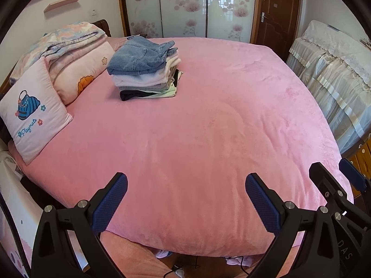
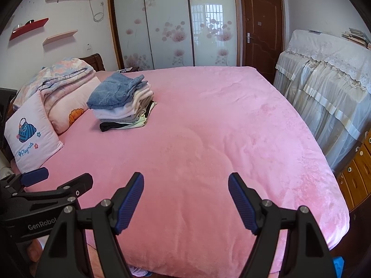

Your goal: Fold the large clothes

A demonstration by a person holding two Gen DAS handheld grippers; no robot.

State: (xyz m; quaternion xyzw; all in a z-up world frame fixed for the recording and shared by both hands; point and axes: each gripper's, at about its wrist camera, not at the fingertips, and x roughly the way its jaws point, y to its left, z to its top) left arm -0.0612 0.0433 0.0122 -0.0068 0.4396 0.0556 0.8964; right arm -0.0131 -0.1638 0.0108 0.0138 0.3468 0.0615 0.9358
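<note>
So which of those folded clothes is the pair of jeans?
Start at the big pink bed and look toward the pillows at its far left. A stack of folded clothes sits there; the jeans are the top piece, the only faded blue denim above pale and black layers.

The square pink pillow (image 1: 32, 115) at the head of the bed carries the blue script word "Playmate" under a stitched handbag picture, readable in both views (image 2: 32, 139); the black body of the left claw (image 2: 34, 178), seen from the right wrist camera, bears white lettering "GenRobo", cut off by the nearer claw; the right claw (image 1: 336, 176), seen from the left wrist camera, shows the pale letters "DAS" running down its side.
</note>
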